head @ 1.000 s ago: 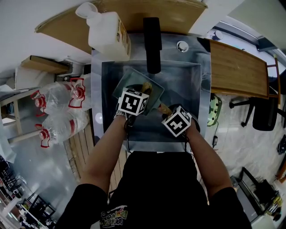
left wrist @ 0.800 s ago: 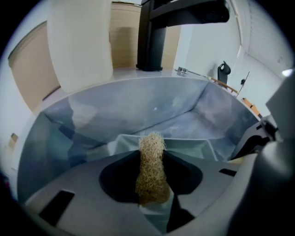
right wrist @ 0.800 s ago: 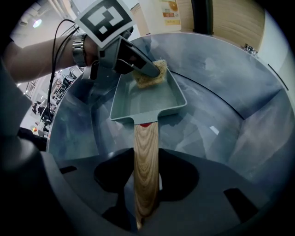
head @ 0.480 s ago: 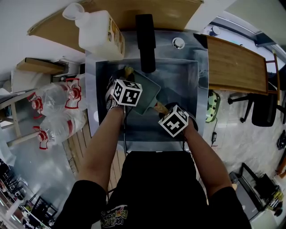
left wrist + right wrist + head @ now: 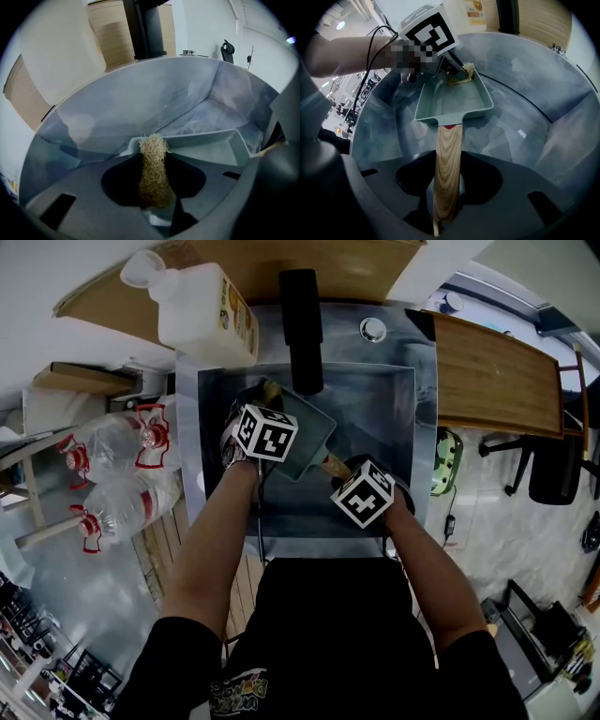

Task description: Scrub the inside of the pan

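jug (image 5: 202,307) label illegible; left tool (image 5: 153,190) grips scrubber (image 5: 152,152)

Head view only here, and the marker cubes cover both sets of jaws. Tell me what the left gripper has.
Observer: The left gripper is shut on a tan fibre scrubber, whose tip meets a corner of the pan.
Operator: Now report the right one.
Observer: The right gripper is shut on the pan's wooden handle.
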